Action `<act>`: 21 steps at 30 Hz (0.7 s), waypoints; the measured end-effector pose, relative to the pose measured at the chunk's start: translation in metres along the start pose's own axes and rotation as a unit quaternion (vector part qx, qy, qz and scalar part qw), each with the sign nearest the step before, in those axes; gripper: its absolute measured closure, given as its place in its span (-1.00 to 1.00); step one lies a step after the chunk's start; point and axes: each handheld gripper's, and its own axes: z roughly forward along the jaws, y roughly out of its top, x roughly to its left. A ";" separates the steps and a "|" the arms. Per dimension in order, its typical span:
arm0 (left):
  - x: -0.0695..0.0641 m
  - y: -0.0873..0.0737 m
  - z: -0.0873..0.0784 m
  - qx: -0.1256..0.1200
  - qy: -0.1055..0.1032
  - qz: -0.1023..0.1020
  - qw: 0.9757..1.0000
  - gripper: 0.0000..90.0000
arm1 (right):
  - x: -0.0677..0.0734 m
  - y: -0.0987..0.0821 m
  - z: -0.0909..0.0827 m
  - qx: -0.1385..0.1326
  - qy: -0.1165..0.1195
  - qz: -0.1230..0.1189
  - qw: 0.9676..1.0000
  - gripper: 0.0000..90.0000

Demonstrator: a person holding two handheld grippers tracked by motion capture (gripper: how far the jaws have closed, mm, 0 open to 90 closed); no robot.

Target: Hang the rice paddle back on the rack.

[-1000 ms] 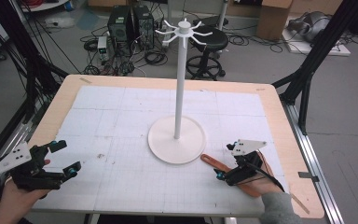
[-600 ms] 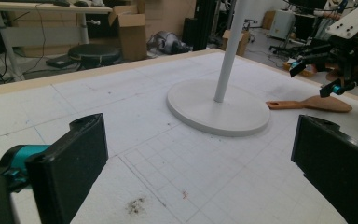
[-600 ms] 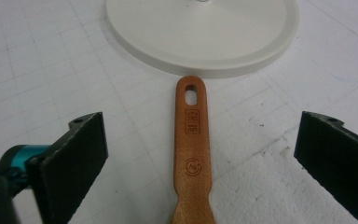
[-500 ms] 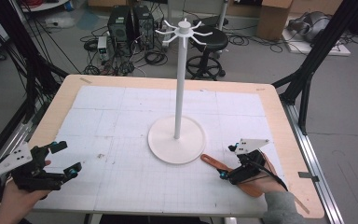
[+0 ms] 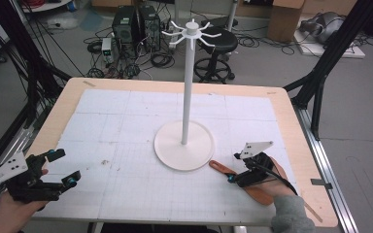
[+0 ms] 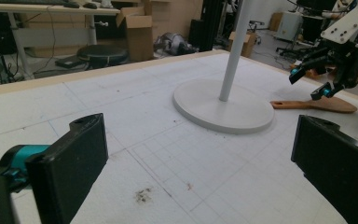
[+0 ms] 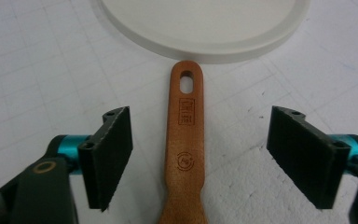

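Straddling the wooden spatula [image 7: 185, 154], right gripper [image 7: 199, 151] tilts downward (jaws closing, not yet touching).

A reddish-brown wooden spatula [image 7: 185, 140] lies on a white gridded mat [image 5: 126, 126] beside a white stand [image 5: 187, 97].

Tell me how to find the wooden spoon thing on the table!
Find the tall white stand mid-table. Beside its round base, toward the right gripper, lies a flat wooden utensil. It is the table's one brown thing, with a slot hole in its handle.
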 end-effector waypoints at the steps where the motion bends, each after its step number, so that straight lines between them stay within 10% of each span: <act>1: 0.000 0.000 -0.001 0.000 0.001 0.000 1.000 -0.91 | -0.001 0.000 0.001 0.003 0.003 0.000 1.000 -0.46; 21: 0.001 -0.004 -0.005 0.003 0.007 -0.006 1.000 -0.91 | -0.001 0.002 0.014 0.061 0.015 0.006 0.998 -0.11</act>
